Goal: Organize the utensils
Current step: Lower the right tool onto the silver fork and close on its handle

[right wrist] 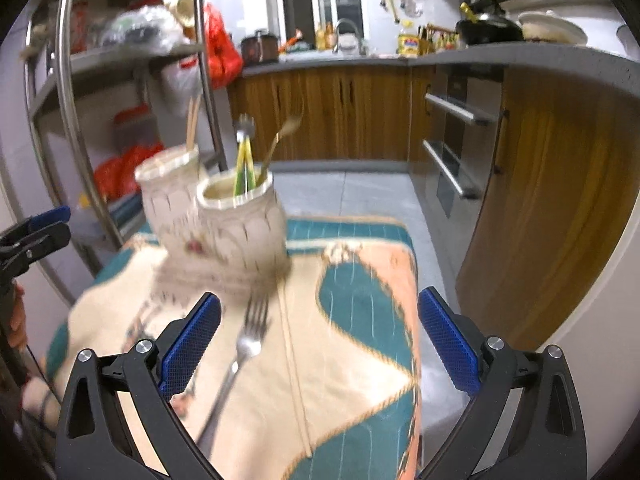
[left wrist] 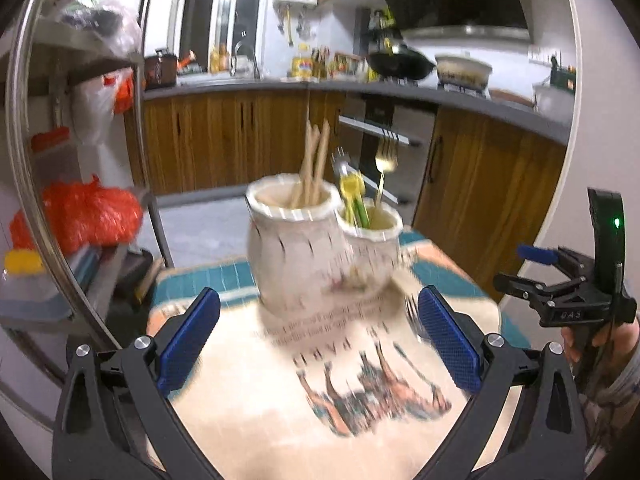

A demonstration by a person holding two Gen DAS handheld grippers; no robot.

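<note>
fork (right wrist: 250,340) lies flat on the printed tablecloth (right wrist: 360,344), tines toward the ceramic holder, handle running back toward the camera; it sits between the fingers of the right gripper (right wrist: 319,344) but nearer the left one, not touched by either. right gripper jaws spread wide, holding nothing. two-cup ceramic utensil holder (left wrist: 316,256) stands upright on the cloth, both views motion-blurred. larger cup holds wooden chopsticks (left wrist: 314,164); smaller cup holds a yellow-green handled utensil (left wrist: 352,196) and a gold fork (left wrist: 384,168), tines up. left gripper (left wrist: 319,340) faces the holder from just short of it, jaws spread wide, nothing between the pads. in the left wrist view the fork tines show at the holder's base, just beside the right-hand finger, and the right gripper appears at the far right edge, held in a hand (left wrist: 592,344). metal shelf rack (right wrist: 68,92) with red bags stands left of the table; wooden kitchen cabinets (right wrist: 344,112) and a wok (left wrist: 400,64) on the counter behind.
</note>
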